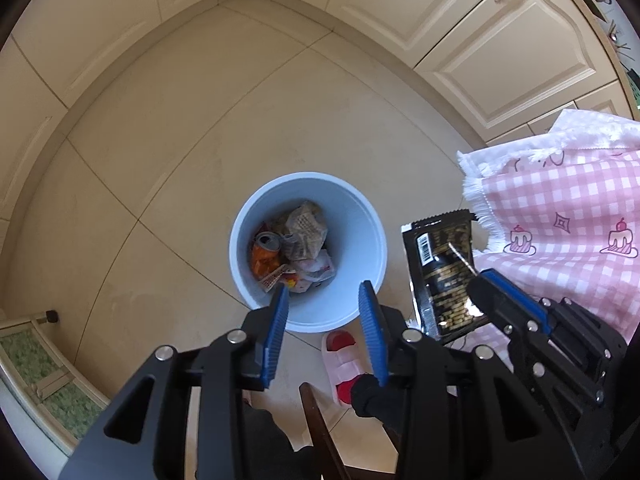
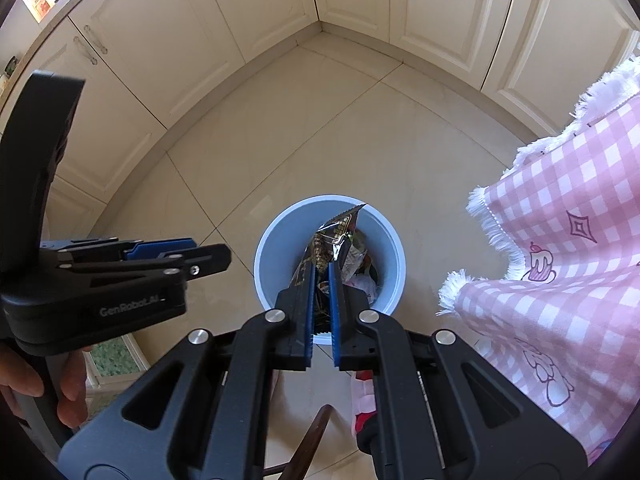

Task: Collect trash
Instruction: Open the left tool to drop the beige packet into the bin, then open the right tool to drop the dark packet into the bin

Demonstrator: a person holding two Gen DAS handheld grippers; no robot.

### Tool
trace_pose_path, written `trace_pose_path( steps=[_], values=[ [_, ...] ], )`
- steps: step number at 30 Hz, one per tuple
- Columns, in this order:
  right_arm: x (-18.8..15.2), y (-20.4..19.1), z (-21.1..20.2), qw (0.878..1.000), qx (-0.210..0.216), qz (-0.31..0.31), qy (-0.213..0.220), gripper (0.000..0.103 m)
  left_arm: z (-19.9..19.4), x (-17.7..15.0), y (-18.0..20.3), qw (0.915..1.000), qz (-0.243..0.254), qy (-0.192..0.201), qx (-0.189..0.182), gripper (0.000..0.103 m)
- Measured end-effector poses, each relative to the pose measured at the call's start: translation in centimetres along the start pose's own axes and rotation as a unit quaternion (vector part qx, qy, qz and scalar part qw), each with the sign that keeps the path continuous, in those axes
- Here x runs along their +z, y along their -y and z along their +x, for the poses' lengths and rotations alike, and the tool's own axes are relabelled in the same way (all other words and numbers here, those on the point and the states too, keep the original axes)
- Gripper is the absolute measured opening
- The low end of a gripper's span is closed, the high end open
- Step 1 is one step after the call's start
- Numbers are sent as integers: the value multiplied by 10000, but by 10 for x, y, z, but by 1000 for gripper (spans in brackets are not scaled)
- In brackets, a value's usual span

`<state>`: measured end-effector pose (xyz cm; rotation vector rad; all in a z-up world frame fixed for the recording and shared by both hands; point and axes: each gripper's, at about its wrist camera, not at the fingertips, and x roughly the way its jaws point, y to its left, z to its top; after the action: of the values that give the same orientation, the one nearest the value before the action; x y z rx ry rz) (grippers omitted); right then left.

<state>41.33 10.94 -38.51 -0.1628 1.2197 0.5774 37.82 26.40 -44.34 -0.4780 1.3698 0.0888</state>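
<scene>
A light blue trash bin [image 1: 360, 216] stands on the tiled floor and holds several crumpled wrappers [image 1: 304, 232]; it also shows in the right wrist view [image 2: 272, 248]. My left gripper [image 1: 324, 296] is open and empty above the bin's near rim. My right gripper [image 2: 323, 268] is shut on a black and gold snack wrapper [image 2: 334, 232] and holds it over the bin. In the left wrist view the same wrapper [image 1: 444, 272] hangs from the right gripper [image 1: 478, 280] to the right of the bin.
A table with a pink checked cloth [image 1: 568, 224] [image 2: 568, 264] stands right of the bin. Cream cabinets [image 1: 460, 20] line the corner. A pink slipper [image 1: 344, 356] and a dark chair back [image 1: 320, 432] are below the grippers.
</scene>
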Motion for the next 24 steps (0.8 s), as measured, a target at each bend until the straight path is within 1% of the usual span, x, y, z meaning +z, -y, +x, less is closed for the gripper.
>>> trace_pose_path(
  steps=[6, 9, 13, 16, 21, 24],
  values=[
    [6, -6, 3, 10000, 33, -74, 3, 7, -7, -1, -8, 10000, -32, 39, -2, 36],
    [11, -10, 3, 9999, 16, -142, 71, 7, -8, -3, -8, 10000, -55, 66, 4, 36],
    [18, -14, -3, 9998, -1, -79, 203, 8, -16, -3, -12, 9999, -83, 135, 11, 36],
    [21, -18, -12, 9993, -118, -100, 346, 8, -25, -4, -12, 9997, -92, 213, -6, 36],
    [19, -20, -30, 9987, -124, -114, 490, 8, -42, -9, -9, 9993, -54, 361, -31, 37],
    [15, -21, -46, 9980, -123, -143, 603, 8, -61, -15, -4, 9986, -27, 520, -59, 37]
  ],
)
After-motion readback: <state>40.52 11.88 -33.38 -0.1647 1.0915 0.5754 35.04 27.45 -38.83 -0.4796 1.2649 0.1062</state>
